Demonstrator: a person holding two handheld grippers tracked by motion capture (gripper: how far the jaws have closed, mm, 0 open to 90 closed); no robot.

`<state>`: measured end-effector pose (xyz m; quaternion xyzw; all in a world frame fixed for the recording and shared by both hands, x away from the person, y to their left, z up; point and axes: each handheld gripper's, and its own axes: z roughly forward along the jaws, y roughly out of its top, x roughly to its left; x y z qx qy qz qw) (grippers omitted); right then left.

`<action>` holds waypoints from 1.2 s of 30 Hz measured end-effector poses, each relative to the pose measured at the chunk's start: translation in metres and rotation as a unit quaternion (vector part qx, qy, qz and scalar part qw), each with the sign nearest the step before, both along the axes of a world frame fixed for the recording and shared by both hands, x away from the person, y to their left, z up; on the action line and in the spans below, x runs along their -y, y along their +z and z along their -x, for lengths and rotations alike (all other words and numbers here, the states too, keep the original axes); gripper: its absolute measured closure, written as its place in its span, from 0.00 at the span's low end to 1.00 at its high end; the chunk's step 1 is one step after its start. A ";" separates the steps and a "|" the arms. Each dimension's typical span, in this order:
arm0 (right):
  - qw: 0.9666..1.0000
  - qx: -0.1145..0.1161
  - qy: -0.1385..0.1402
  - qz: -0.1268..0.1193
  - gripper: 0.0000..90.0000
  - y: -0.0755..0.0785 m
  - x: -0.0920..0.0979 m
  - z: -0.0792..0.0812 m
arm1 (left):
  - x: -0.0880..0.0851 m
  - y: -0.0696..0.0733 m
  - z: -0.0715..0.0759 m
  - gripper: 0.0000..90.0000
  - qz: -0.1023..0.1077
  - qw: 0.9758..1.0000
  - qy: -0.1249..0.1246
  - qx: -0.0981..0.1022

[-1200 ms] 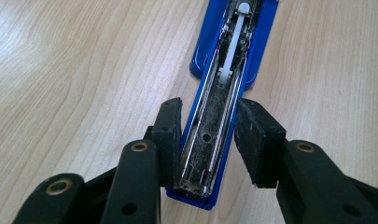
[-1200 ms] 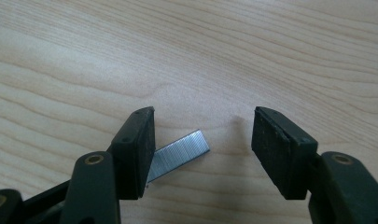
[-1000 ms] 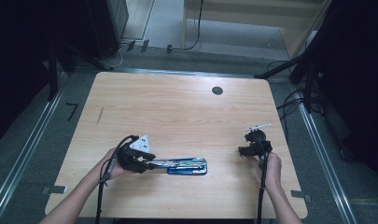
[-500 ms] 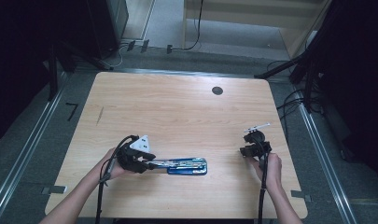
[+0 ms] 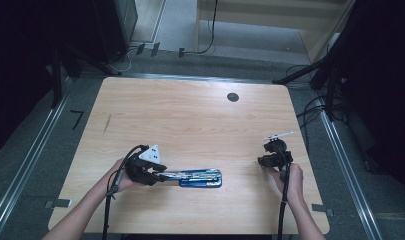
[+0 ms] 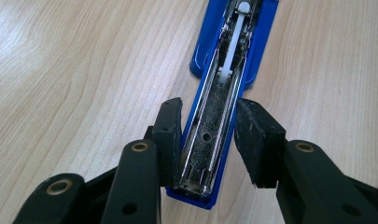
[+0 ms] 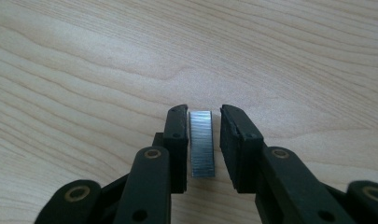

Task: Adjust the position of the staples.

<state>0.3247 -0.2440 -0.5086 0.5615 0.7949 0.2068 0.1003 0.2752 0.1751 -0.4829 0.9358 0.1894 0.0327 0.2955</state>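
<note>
A blue stapler (image 5: 200,177) lies folded open near the front edge of the wooden table (image 5: 190,115), with its metal staple channel (image 6: 219,107) facing up. My left gripper (image 5: 165,176) is shut on the near end of that channel, one pad on each side (image 6: 207,105). At the right, my right gripper (image 5: 262,161) points down at the tabletop. A short silver strip of staples (image 7: 201,142) lies flat between its jaws (image 7: 203,109). The jaws have just been closing in on the strip and then eased slightly apart. A thin gap shows on each side, so they stand open.
A small black round cap (image 5: 233,97) sits in the table near its far right. A faint dark mark (image 5: 106,123) lies at the left. Cables (image 5: 310,107) and metal rails run along the floor around the table.
</note>
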 end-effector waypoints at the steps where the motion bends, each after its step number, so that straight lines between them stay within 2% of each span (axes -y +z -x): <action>1: 1.000 0.001 -0.001 -0.002 0.82 -0.001 0.000 0.000 | 0.000 0.000 0.000 0.70 -0.001 1.000 -0.001 0.000; 7: 1.000 0.000 -0.011 -0.005 0.84 -0.002 -0.001 -0.002 | 0.000 0.000 0.000 0.70 0.000 1.000 0.000 0.000; 17: 1.000 0.002 -0.008 0.002 0.88 -0.005 -0.003 -0.003 | 0.000 0.000 0.000 0.70 -0.001 1.000 -0.001 0.001; 23: 1.000 0.005 -0.001 0.009 0.89 -0.004 -0.003 -0.003 | 0.001 0.000 0.000 0.70 0.000 1.000 0.000 0.000; 36: 1.000 0.018 0.017 0.005 0.89 0.003 -0.002 -0.001 | 0.000 0.000 0.000 0.70 0.000 1.000 -0.002 -0.001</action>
